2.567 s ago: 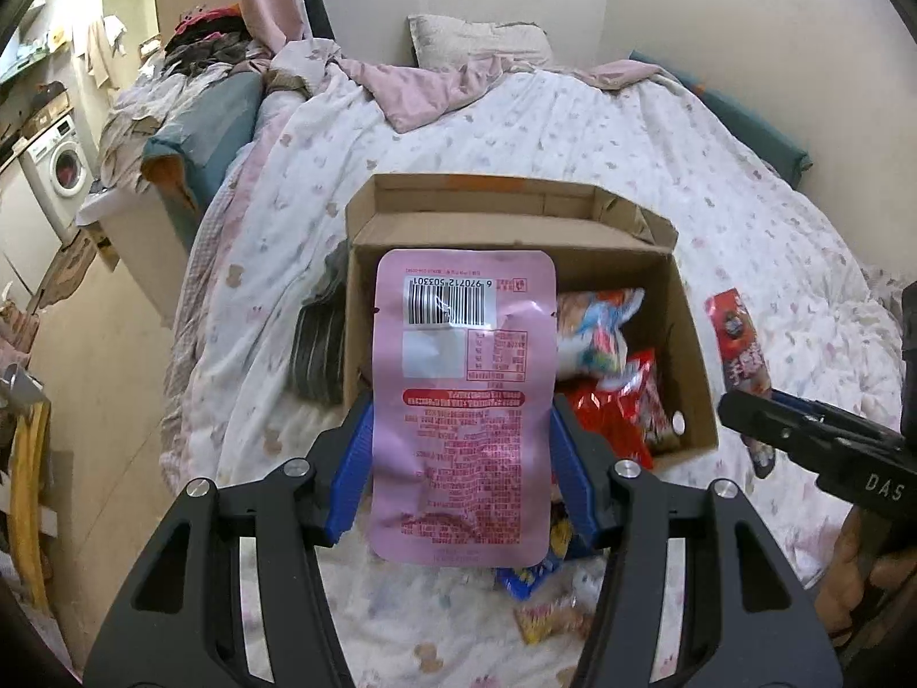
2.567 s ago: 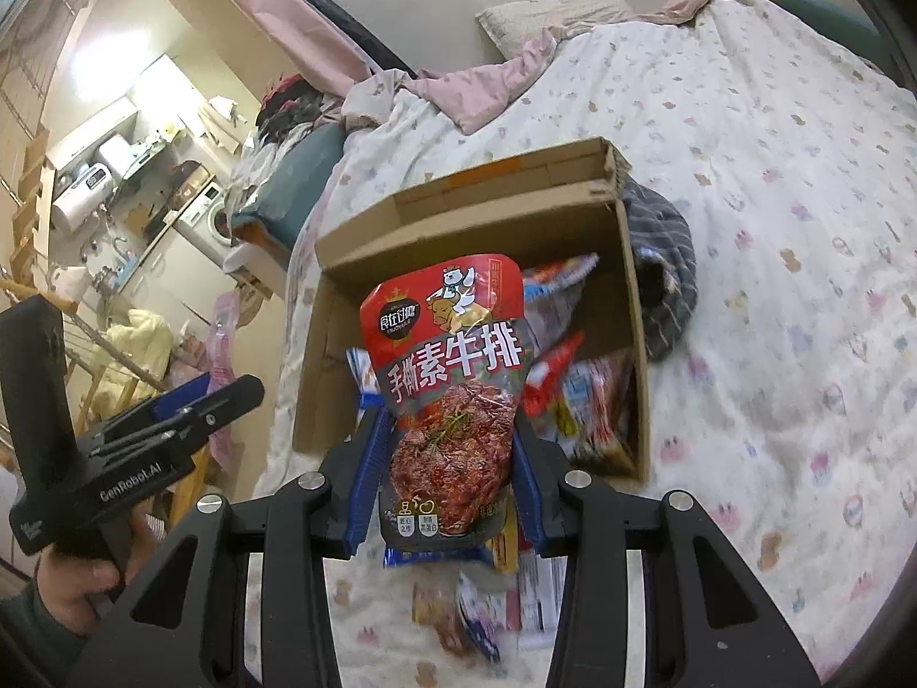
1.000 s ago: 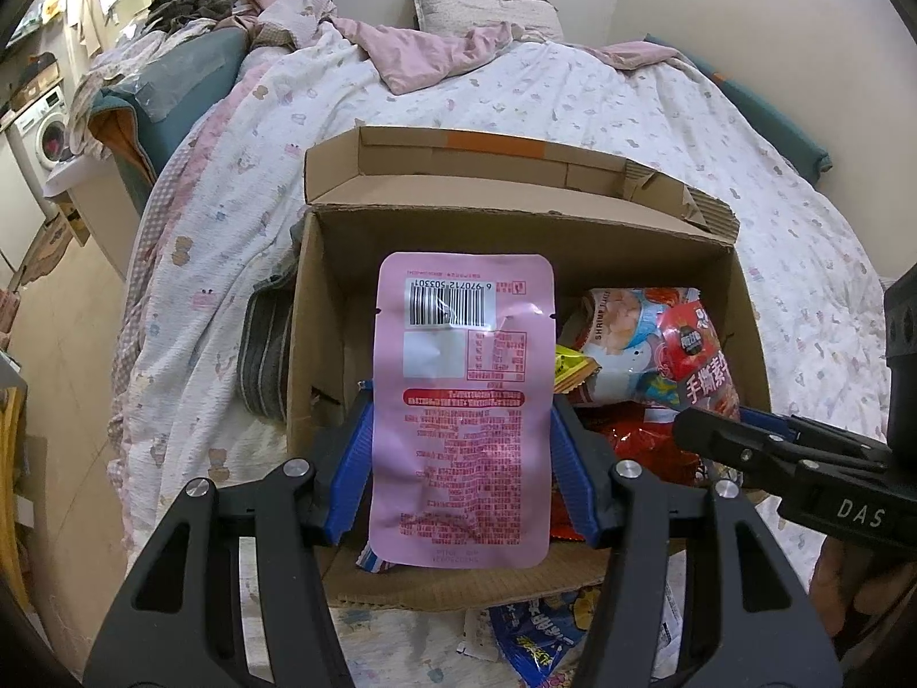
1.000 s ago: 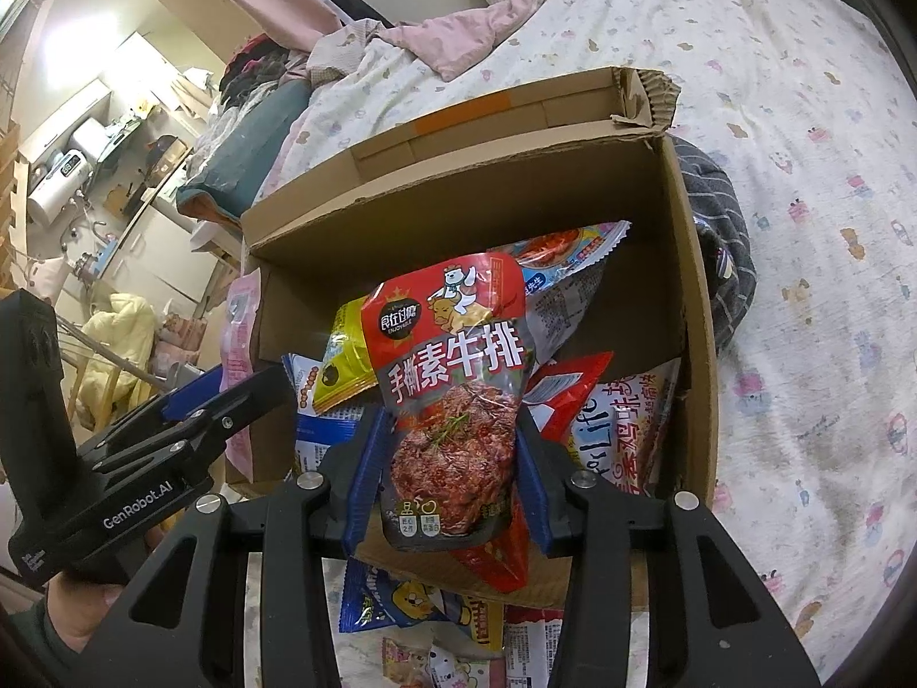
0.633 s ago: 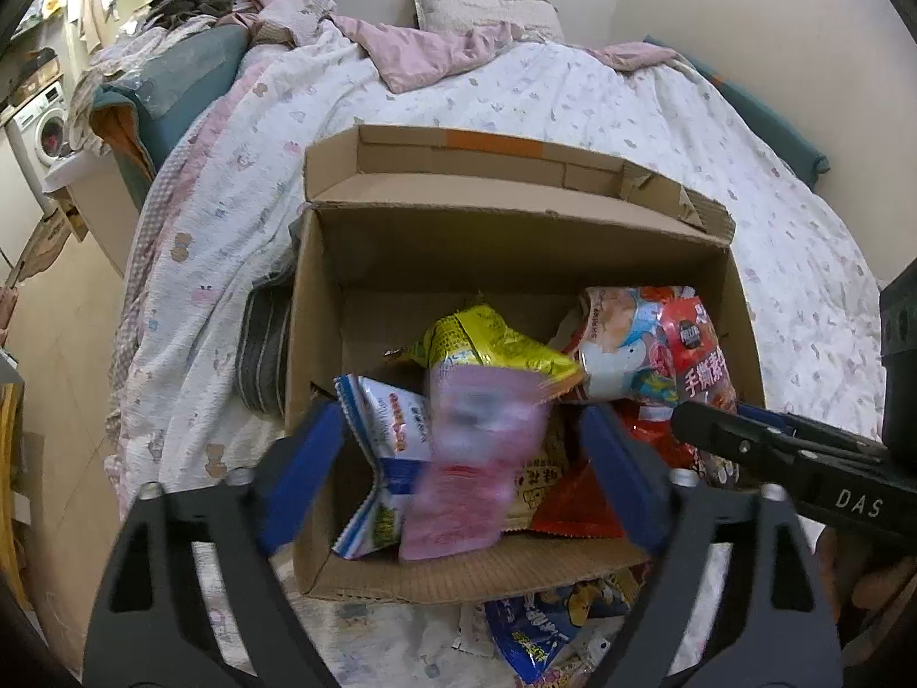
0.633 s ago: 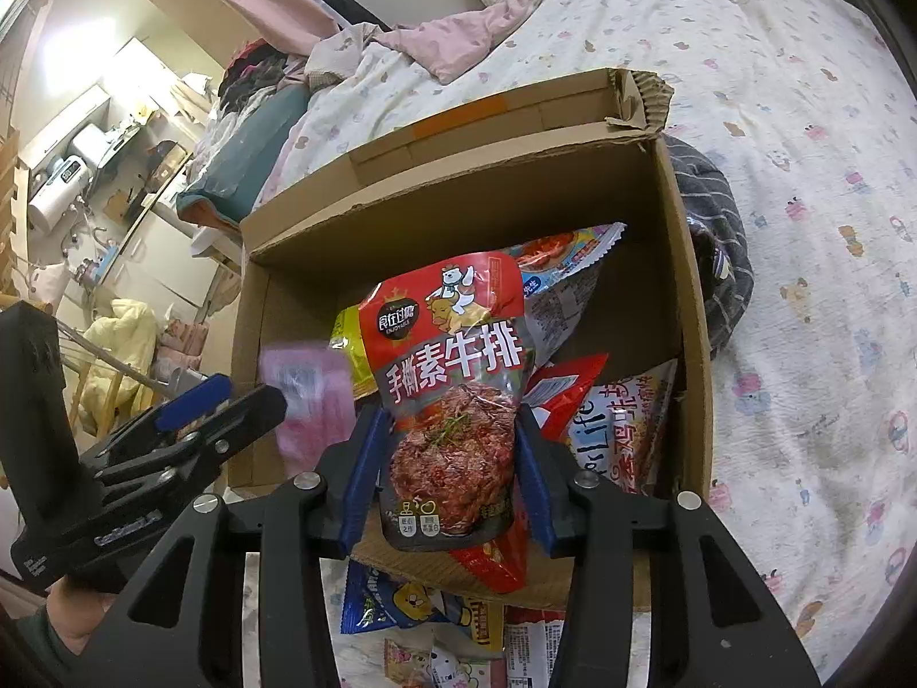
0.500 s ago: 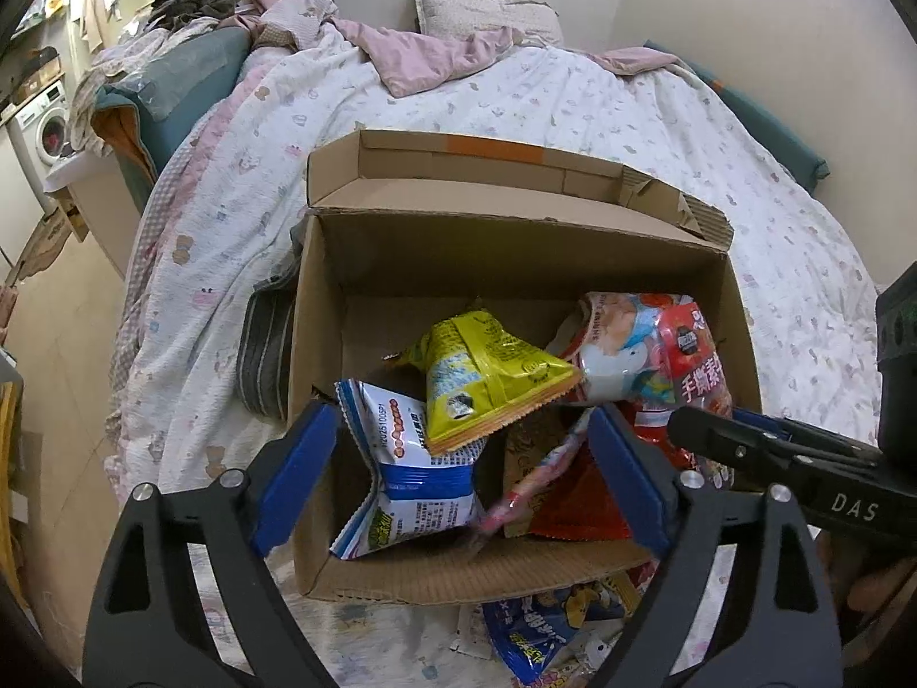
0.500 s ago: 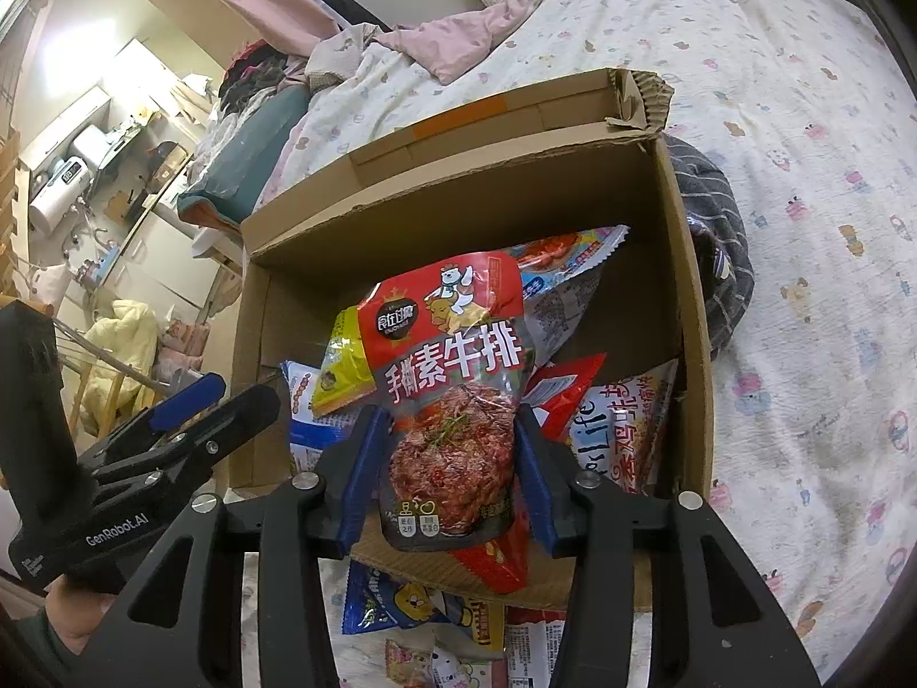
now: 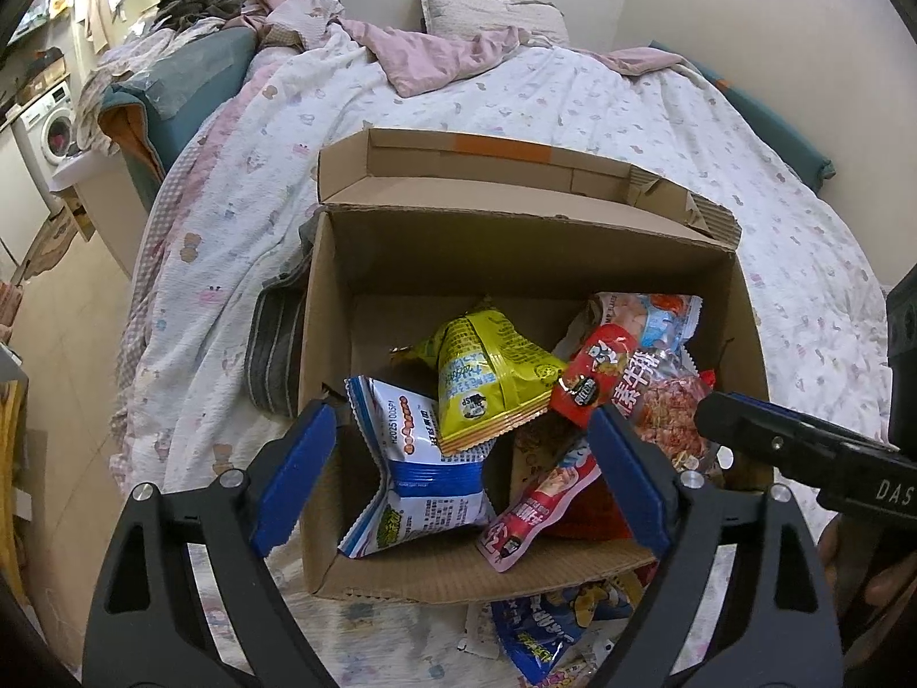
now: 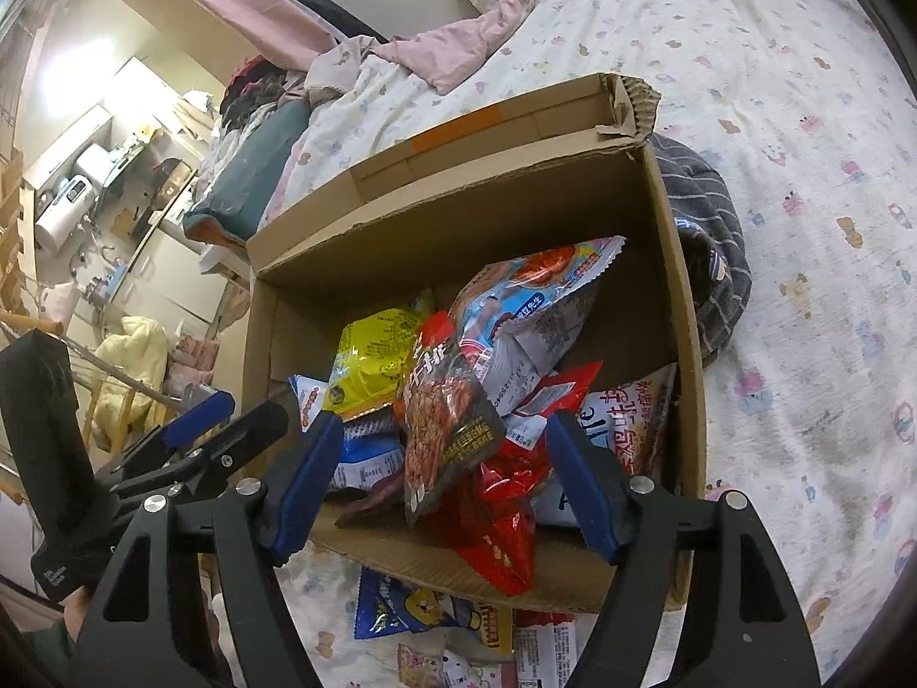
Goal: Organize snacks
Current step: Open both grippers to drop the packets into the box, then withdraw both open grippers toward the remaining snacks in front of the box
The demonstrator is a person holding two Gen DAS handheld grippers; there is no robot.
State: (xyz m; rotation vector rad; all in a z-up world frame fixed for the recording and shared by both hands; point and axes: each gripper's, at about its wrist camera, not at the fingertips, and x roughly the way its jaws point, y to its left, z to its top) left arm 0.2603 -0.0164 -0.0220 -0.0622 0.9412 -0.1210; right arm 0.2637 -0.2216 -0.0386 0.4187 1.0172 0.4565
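surface: bed (image 9: 573, 97) with patterned sheet.
box: cardboard box (image 9: 516, 252) on it, snack packets inside.
left gripper (image 9: 458, 476): released, empty.
right gripper (image 10: 441, 481): released; red packet (image 10: 441, 424) lies in box.

Loose packets (image 10: 435, 613) on the bed near the box (image 10: 458, 218) are cut off by the bottom edge.

Snack packets (image 9: 493, 378) heaped in box (image 9: 516, 241)

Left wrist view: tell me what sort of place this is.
Likely a small home bedroom: a cardboard box of snacks sits on a bed with a pillow, and a washing machine stands beyond.
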